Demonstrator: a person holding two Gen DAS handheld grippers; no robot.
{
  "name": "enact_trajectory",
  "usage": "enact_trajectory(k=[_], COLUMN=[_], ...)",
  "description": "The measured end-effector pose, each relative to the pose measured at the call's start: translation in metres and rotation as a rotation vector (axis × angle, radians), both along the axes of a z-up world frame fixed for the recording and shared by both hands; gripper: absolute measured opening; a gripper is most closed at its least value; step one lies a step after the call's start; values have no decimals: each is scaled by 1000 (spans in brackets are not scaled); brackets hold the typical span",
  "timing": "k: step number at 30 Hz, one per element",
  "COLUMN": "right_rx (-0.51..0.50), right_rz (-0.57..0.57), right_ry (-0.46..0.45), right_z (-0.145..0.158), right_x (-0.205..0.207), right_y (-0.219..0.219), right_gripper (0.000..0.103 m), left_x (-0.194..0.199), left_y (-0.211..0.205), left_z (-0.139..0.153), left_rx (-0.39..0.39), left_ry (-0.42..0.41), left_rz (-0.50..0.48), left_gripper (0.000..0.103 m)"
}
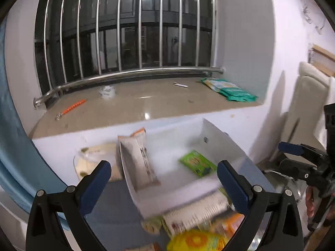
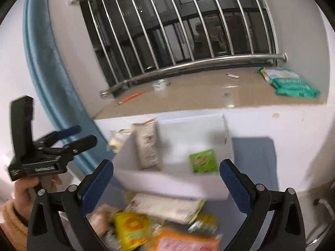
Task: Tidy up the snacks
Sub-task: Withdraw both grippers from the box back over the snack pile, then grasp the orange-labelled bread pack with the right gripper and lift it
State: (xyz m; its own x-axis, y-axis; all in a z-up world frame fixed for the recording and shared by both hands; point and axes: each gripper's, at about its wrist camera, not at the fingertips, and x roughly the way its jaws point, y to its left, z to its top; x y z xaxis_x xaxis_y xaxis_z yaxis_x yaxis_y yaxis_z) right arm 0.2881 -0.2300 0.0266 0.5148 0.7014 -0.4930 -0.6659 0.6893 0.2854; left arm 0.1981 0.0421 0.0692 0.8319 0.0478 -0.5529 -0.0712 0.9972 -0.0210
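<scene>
Now, with the left gripper (image 1: 164,179) and right gripper (image 2: 166,179) both spread wide and empty, pick one packet from the loose snack pile (image 2: 146,223) lying just before the white box (image 2: 228,133), gripping its flat faces squarely.

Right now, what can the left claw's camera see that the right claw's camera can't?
Only the left camera: the right claw from the side, and a cream cushion.
Only the right camera: the left claw from the side, the hand holding it, and an orange box.
Both: the white box, green packet, yellow packet, windowsill and bars.
</scene>
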Motion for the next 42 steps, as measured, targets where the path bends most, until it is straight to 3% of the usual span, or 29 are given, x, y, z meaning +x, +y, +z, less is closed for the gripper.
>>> enact_trajectory(k=[5, 8, 12, 15, 17, 21, 24, 28, 31, 34, 40, 41, 42], right_rx=[-19, -85, -194, -260, -288, -352, -390, -424, -519, -618, -775, -769, -758], right_rz=[-13, -10, -1, 27, 34, 38, 18, 47, 123, 187, 226, 229, 225], right_ry=[-30, -43, -51, -16, -16, -47, -82, -91, -172, -195, -281, -274, -259], right_z=[-1, -14, -42, -65, -77, -96, -105, -116, -125, -136, -167, -168, -170], right_x=[-50, -77, -109, -124, -131, -142, -143, -132, -117, -96, -74, -71, -66], right_y=[-16, -25, -36, -41, -44, -43, -43, -33, -16, 3, 34, 36, 37], right_gripper=[103, 103, 103, 103, 103, 103, 103, 103, 103, 103, 103, 102, 95], left_x=[-79, -127, -174, -197, -206, -219, -225, -225, -225, -223, -218, -218, -217], left_y=[2, -2, -15, -20, -24, -37, -42, -44, -47, -48, -40, -39, -37], left_z=[-4, -18, -33, -40, -44, -41, -36, -31, -32, -37, -56, -58, -60], left_rx=[-13, -32, 14, -67, -71, 0, -5, -24, -18, -1, -25, -28, -31], left_ry=[-12, -14, -12, -19, -24, -23, -44, -56, -51, -34, 17, 20, 25], left_rz=[-5, -5, 55, 48, 48, 42, 31, 13, 1, 4, 11, 14, 17], left_gripper=[103, 103, 103, 103, 103, 103, 103, 103, 103, 103, 103, 103, 103])
